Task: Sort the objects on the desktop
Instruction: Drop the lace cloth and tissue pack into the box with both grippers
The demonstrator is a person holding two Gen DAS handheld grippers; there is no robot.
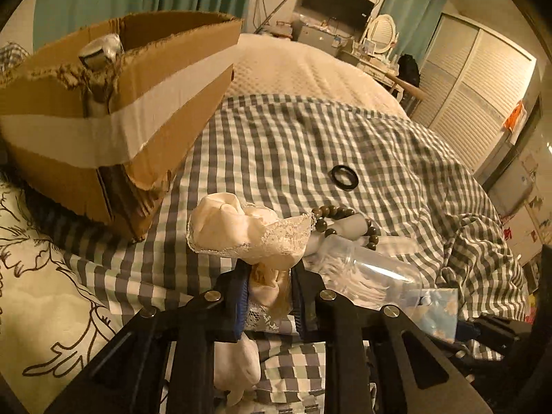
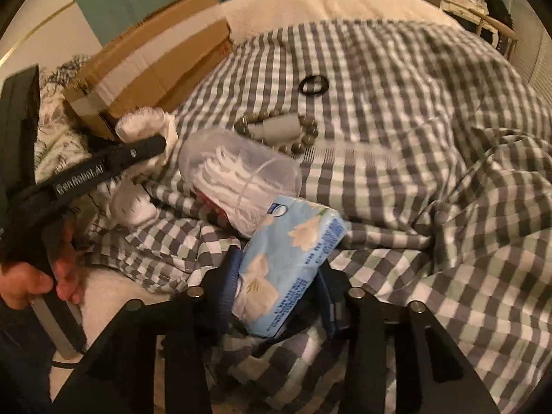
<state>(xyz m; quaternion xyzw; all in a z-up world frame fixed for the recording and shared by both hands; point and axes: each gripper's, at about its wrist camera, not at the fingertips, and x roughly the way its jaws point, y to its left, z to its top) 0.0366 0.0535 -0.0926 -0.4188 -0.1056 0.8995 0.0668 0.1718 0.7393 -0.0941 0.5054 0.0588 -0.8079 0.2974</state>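
Note:
My left gripper (image 1: 269,276) is shut on a cream lace cloth (image 1: 248,231) and holds it just above the checked bedspread, right of the cardboard box (image 1: 114,114). It also shows in the right wrist view (image 2: 151,145) with the cloth (image 2: 145,124). My right gripper (image 2: 279,276) is shut on a blue tissue pack (image 2: 289,262). A clear jar of floss picks (image 2: 238,179) lies on its side just beyond the pack. A bead bracelet (image 2: 276,127) around a white tube and a black ring (image 2: 312,86) lie farther out.
The open cardboard box (image 2: 151,62) with white tape holds a shiny item (image 1: 100,51). The checked bedspread (image 1: 293,138) is rumpled at the right. A leaf-print pillow (image 1: 41,276) lies at left. A dresser and wardrobe stand beyond the bed.

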